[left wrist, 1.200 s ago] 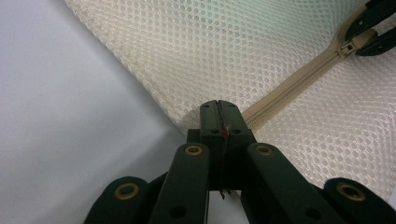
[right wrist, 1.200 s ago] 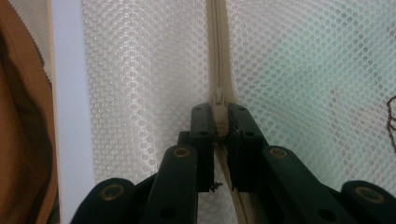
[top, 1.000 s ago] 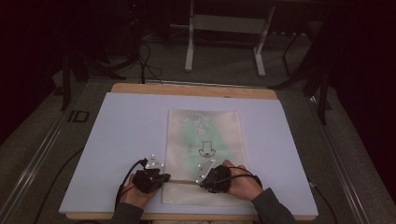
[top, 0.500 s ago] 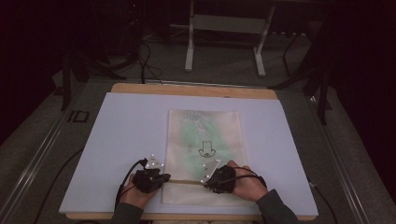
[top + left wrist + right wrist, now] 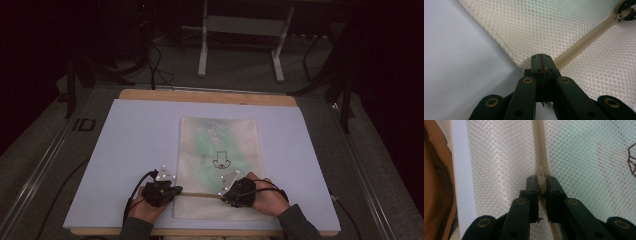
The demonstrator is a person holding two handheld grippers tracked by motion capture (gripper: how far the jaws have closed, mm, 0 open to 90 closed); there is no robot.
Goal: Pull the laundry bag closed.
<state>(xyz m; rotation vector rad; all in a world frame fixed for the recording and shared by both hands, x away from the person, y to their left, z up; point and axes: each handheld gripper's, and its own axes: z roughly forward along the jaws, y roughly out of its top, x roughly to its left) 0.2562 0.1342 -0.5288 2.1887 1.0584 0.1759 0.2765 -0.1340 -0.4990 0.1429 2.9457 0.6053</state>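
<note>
Mid-zip: left gripper [image 5: 541, 58] jaws pinching mesh bag [image 5: 218, 165] edge near tabletop front; right gripper [image 5: 541, 180] jaws clamping zip pull [image 5: 541, 181]. Next: slide pull w/ steady tension.

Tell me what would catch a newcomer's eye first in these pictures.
First, the cream mesh zip bag with something pale green inside, lying flat mid-way across the white table cover. Next, the two black grippers at its near end: the left gripper clamps the bag's corner where the beige zipper ends, and the right gripper is shut on the zipper pull.
</note>
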